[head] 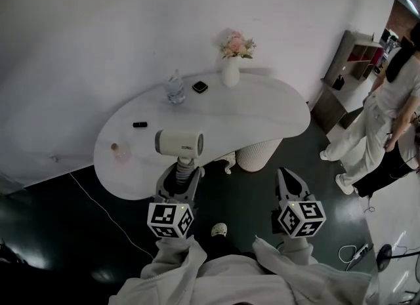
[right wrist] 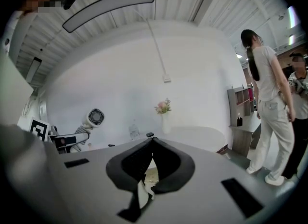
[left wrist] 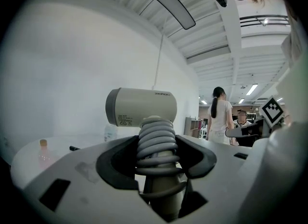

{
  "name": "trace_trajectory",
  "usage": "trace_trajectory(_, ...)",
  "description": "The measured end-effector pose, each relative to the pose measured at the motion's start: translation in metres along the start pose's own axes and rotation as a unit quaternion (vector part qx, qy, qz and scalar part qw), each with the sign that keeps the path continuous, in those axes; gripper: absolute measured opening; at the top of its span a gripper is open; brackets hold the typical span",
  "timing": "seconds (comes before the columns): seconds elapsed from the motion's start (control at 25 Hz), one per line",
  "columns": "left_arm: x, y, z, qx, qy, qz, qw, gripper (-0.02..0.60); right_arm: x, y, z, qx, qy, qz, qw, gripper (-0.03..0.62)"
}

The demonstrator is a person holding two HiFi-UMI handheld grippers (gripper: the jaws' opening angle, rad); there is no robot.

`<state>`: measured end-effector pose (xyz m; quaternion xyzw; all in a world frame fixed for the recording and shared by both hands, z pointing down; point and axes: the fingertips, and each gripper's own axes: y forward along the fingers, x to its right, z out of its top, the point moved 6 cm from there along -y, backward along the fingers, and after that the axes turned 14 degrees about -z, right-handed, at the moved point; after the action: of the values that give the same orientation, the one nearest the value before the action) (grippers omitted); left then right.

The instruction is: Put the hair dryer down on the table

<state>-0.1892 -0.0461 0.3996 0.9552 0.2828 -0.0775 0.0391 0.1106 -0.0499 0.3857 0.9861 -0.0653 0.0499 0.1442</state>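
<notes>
Only one hair dryer point(head: 178, 143), one vase point(head: 230, 73).

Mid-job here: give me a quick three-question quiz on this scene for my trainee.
1. Which hand-held gripper grips the hair dryer by its cord-wrapped handle?
2. True or false: the right hand-held gripper holds a bottle.
3. What stands at the far edge of the table? A) vase of flowers B) laptop C) kettle
Key: 1 the left hand-held gripper; 2 false, its jaws are shut on nothing; 3 A.
</notes>
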Motion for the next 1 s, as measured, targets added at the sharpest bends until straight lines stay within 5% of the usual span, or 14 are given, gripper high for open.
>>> trace_trajectory(0.48, -0.056, 0.046, -0.003, -0.008, -0.001, -0.018, 0.9998, 0.232, -0.014, 0.063, 0.001, -0.008, 0.005, -0.017, 1.000, 0.049)
trace_trajectory(1.0, -0.066, 0.050, -0.022, -0.037, -0.015, -0.028, 0.9988, 0.232, -0.015, 0.073, -0.012, -0.040, 0.006, -0.033, 0.999, 0.049)
